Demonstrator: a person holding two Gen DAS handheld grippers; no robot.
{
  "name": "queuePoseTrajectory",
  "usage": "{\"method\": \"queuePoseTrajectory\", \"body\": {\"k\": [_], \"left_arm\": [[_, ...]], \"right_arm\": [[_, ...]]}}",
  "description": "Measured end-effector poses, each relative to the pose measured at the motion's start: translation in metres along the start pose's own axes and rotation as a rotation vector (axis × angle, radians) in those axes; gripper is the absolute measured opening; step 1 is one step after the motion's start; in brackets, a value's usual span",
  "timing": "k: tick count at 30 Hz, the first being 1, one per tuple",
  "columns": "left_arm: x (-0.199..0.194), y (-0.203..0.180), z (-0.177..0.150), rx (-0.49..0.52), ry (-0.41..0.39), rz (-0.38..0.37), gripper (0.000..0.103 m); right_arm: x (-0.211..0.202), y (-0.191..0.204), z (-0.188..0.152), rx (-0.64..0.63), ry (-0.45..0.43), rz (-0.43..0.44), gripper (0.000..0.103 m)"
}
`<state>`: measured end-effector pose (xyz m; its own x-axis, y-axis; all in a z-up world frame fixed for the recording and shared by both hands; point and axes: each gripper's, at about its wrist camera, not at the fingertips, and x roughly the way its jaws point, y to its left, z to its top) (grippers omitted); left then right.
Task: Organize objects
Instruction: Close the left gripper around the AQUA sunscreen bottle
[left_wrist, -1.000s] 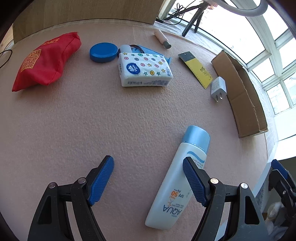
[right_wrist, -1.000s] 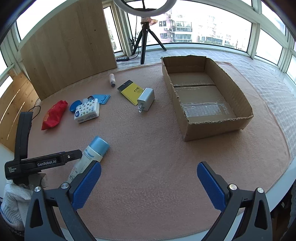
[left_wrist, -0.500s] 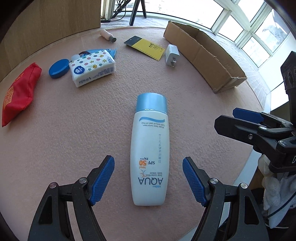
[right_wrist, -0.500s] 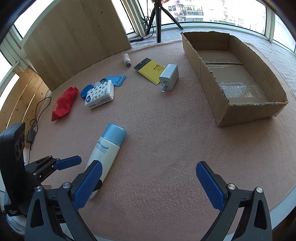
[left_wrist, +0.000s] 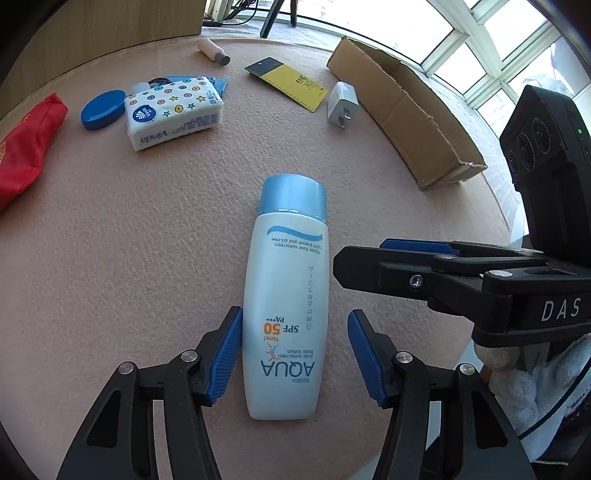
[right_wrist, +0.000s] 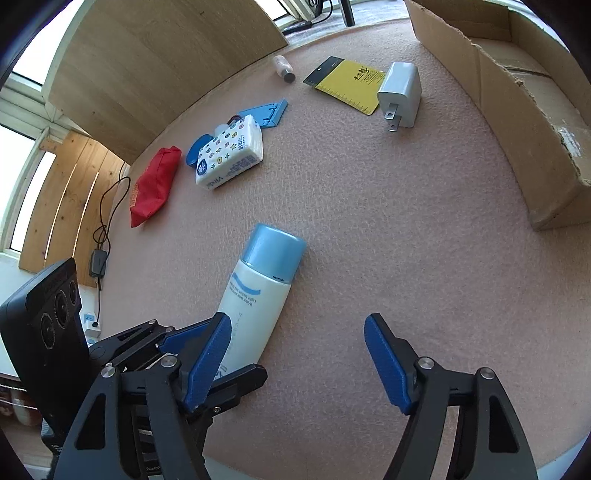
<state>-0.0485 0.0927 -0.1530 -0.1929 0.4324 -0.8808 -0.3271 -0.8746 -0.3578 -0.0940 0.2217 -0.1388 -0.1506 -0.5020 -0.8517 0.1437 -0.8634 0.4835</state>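
A white AQUA sunscreen bottle (left_wrist: 288, 280) with a light-blue cap lies flat on the pink mat (left_wrist: 147, 240), cap pointing away. My left gripper (left_wrist: 295, 315) straddles the bottle's lower half. Its jaws are narrowed: the left pad (left_wrist: 227, 354) lies against the bottle's side, and a small gap separates the right pad from it. In the right wrist view the bottle (right_wrist: 258, 291) lies ahead and to the left, its base hidden behind the left gripper (right_wrist: 207, 362). My right gripper (right_wrist: 295, 354) hovers open and empty just right of the bottle.
An open cardboard box (right_wrist: 517, 110) stands at the right. Farther back lie a white charger (right_wrist: 400, 94), a yellow card (right_wrist: 351, 83), a small tube (right_wrist: 283, 68), a dotted tissue pack (right_wrist: 229, 155), a blue lid (left_wrist: 103, 109), a blue stand (right_wrist: 266, 112) and a red pouch (right_wrist: 155, 184).
My left gripper swung to line up with the bottle, came down over it and narrowed its jaws. The right gripper moved lower and closer to the bottle.
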Motion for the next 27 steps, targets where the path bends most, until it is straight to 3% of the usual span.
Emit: {"method": "queuePoseTrajectory", "body": {"k": [9, 11, 13, 20, 27], "left_arm": [[0.006, -0.010, -0.001, 0.001, -0.004, -0.033, 0.048], [0.006, -0.013, 0.000, 0.001, -0.007, -0.041, 0.047], [0.008, -0.014, 0.000, -0.004, -0.009, -0.042, 0.046], [0.005, -0.023, 0.004, -0.019, -0.035, -0.040, 0.046], [-0.008, -0.055, 0.034, 0.008, -0.102, -0.046, 0.046]], "right_arm": [[0.014, 0.008, 0.004, -0.034, 0.057, 0.029, 0.069], [0.015, 0.009, 0.004, -0.049, 0.073, 0.034, 0.050], [0.018, 0.009, 0.003, -0.051, 0.093, 0.060, 0.043], [0.007, 0.006, 0.003, -0.056, 0.067, 0.054, 0.042], [-0.032, -0.004, 0.019, -0.046, -0.016, 0.063, 0.042]]}}
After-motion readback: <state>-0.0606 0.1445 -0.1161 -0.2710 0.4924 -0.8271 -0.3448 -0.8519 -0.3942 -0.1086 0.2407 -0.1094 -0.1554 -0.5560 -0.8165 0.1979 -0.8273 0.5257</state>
